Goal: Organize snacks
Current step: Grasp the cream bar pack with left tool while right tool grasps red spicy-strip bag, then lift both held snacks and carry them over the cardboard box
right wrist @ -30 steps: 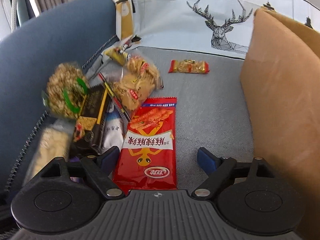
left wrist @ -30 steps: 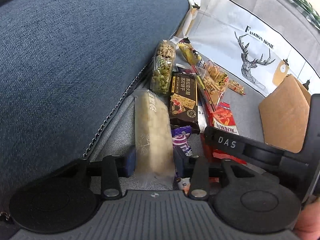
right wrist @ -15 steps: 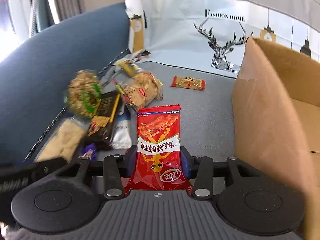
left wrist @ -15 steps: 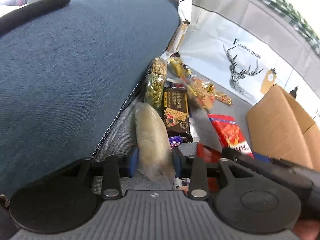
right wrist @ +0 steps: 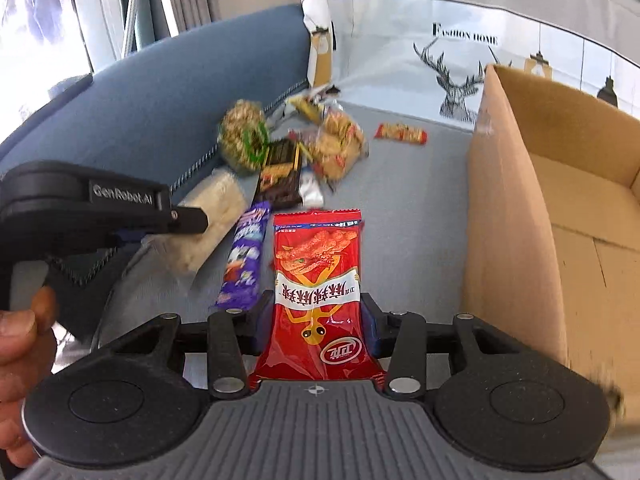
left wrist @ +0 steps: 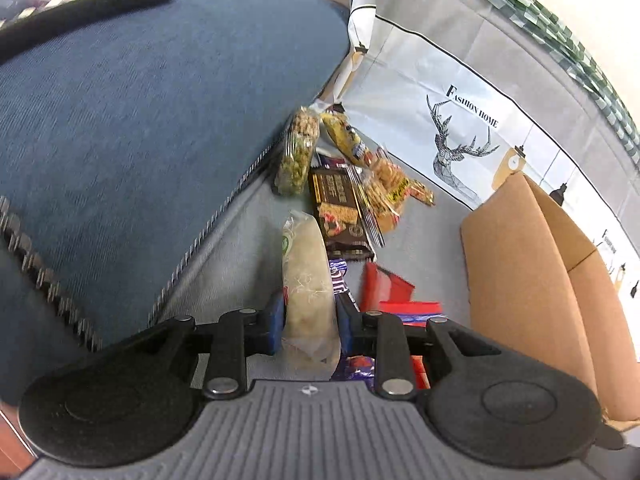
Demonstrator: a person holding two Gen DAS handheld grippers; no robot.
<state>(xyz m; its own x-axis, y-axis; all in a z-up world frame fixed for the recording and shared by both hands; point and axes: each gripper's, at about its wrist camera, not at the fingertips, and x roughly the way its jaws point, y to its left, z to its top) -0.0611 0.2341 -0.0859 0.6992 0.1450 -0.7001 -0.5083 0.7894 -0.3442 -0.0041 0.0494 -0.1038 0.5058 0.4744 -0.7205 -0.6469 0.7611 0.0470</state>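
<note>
We are gripping a pale cake packet in the left gripper, its jaws closed narrowly against the wrapper's sides. The right gripper is holding a red snack bag, jaws pressed on both edges of the bag, which is standing up just left of the cardboard box. The box is sitting open on the grey sofa seat. A purple packet is lying on the seat left of the box, between the red bag and the cake packet. Farther left of the box, against the blue cushion, a heap of snacks is lying, and a small red-and-gold packet is lying alone near the box's far corner.
</note>
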